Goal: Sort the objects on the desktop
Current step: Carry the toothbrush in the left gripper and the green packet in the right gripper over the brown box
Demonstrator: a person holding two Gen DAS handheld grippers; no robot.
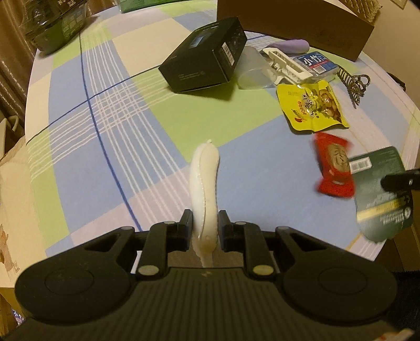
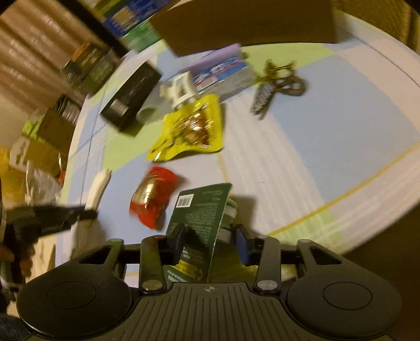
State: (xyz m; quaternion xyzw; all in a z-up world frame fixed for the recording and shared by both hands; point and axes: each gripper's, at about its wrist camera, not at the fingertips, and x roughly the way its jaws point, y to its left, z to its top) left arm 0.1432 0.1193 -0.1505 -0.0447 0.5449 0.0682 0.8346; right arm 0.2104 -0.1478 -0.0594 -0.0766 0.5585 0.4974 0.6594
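My left gripper [image 1: 205, 227] is shut on a white curved sachet [image 1: 204, 181] and holds it upright above the checked tablecloth; the sachet also shows in the right wrist view [image 2: 97, 187]. My right gripper [image 2: 210, 240] is shut on a dark green carded pack [image 2: 202, 212], which also shows at the right of the left wrist view [image 1: 380, 194]. A red snack packet [image 1: 334, 165] [image 2: 155, 196] and a yellow snack pouch [image 1: 311, 105] [image 2: 191, 128] lie on the cloth between the grippers.
A black box [image 1: 204, 60], a clear cup [image 1: 253, 68], a white clip [image 1: 286, 63], a blue-white pack [image 1: 315, 63], a purple object [image 1: 294, 45] and a hair claw [image 1: 353, 84] lie beyond. A brown cardboard box [image 1: 302, 23] stands at the back. The table edge [image 2: 380, 230] runs along the right.
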